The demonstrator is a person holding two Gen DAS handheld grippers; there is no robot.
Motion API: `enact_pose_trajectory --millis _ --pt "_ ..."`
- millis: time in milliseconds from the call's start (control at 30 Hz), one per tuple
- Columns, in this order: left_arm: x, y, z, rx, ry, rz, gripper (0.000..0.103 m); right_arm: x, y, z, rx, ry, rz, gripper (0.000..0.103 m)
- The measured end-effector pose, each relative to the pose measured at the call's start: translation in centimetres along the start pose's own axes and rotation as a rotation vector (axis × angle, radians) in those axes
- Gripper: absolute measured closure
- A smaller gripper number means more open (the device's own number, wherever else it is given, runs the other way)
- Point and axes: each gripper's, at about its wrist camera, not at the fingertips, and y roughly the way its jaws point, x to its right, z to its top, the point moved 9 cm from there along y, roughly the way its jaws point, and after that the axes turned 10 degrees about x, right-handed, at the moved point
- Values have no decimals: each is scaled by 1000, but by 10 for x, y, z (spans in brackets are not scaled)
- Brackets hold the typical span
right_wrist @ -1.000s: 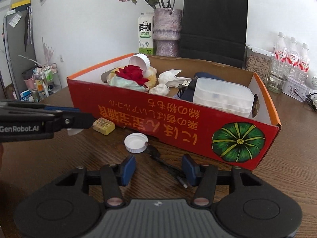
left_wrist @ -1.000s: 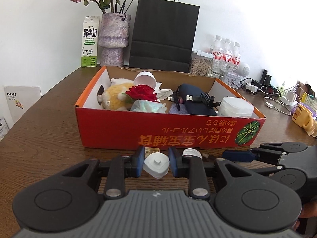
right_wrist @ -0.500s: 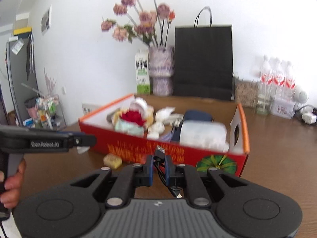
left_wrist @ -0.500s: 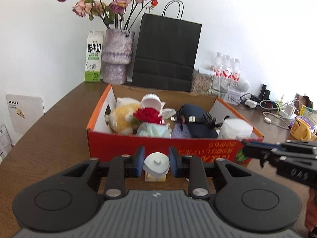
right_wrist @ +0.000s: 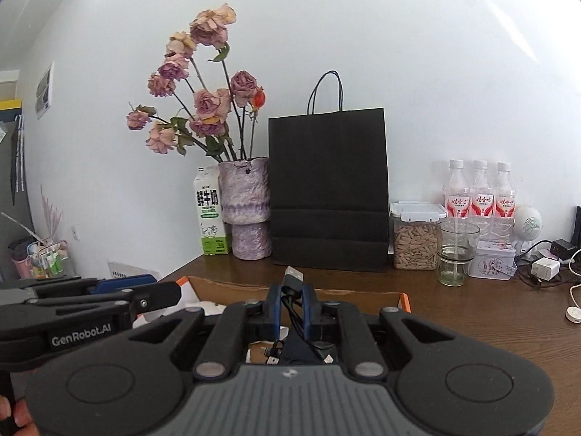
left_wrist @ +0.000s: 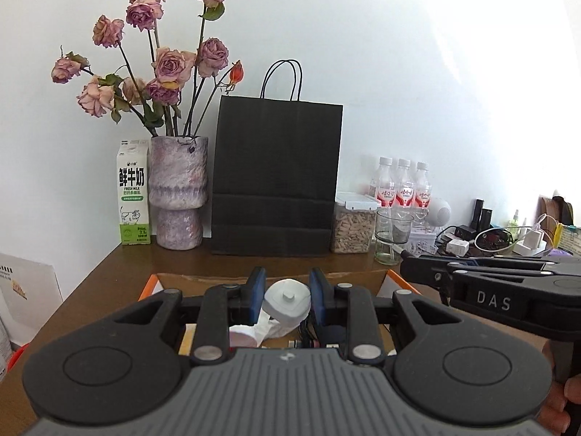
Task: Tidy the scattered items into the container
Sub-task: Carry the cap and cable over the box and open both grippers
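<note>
White wall backs a brown wooden tabletop (right_wrist: 472,312) where a vase of dried roses (left_wrist: 178,192), a milk carton (left_wrist: 133,192), a black paper bag (left_wrist: 276,178), a jar of seeds (right_wrist: 415,236), an empty glass (right_wrist: 456,252) and three water bottles (right_wrist: 479,190) stand in a row. Below both grippers lies the cardboard box (right_wrist: 232,285), its orange-edged far rim showing in each wrist view. Left gripper (left_wrist: 287,294) has its jaws closed on a white cap (left_wrist: 287,299), held over the box above crumpled tissue (left_wrist: 268,328). Right gripper (right_wrist: 292,305) has its jaws pinched narrow on a black USB cable (right_wrist: 292,279), the plug sticking up above the fingertips and the cord trailing down into the box
</note>
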Motion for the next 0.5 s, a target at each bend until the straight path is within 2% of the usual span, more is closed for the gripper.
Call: enact_pose_trajectory --millis 133,267,500 --pt "-4 29 -25 -20 -2 4 76 15 22 -27 -56 51 -20 92" --pt "-11 44 -47 -88 -3 7 76 20 30 -45 -96 42 -34 92" --pt "-10 37 -46 -57 30 12 76 17 27 -52 -96 25 -38 92"
